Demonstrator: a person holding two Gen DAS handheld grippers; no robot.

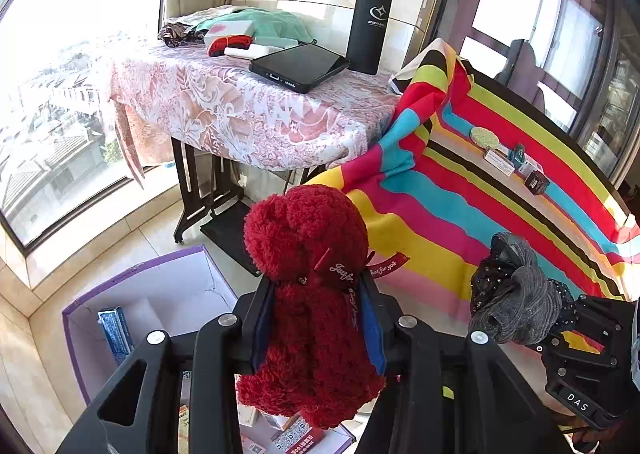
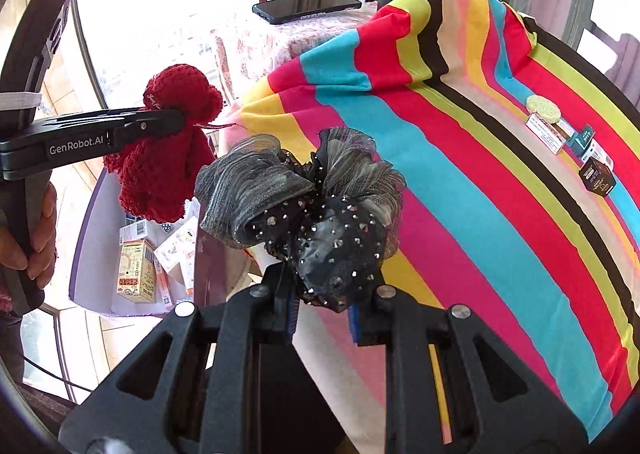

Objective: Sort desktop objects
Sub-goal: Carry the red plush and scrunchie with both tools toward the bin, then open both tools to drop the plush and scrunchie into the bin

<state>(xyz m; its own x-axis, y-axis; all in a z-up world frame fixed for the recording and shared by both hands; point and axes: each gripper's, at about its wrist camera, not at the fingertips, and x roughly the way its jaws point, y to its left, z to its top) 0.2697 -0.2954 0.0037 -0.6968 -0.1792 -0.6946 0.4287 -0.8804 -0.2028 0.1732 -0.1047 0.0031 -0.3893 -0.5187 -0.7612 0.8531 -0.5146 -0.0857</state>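
Note:
My left gripper (image 1: 318, 298) is shut on a fuzzy dark red plush toy (image 1: 308, 254) with a small ribbon at its neck; it hangs in the air over a purple-rimmed white box (image 1: 160, 286). My right gripper (image 2: 322, 306) is shut on a black and grey gauze hair scrunchie (image 2: 316, 206) studded with small beads, held above the near edge of the striped tablecloth (image 2: 460, 174). The right wrist view shows the left gripper (image 2: 176, 120) and the red toy (image 2: 168, 158) at left, above the same box (image 2: 96, 222). In the left wrist view the scrunchie (image 1: 516, 294) appears at right.
The box holds several small cartons (image 2: 138, 274) and a blue pack (image 1: 116, 330). Small boxes (image 2: 596, 174) and a pale round pad (image 2: 542, 108) lie on the striped cloth. A side table (image 1: 240, 106) carries a phone (image 1: 300, 66), a black flask (image 1: 370, 22) and folded cloths.

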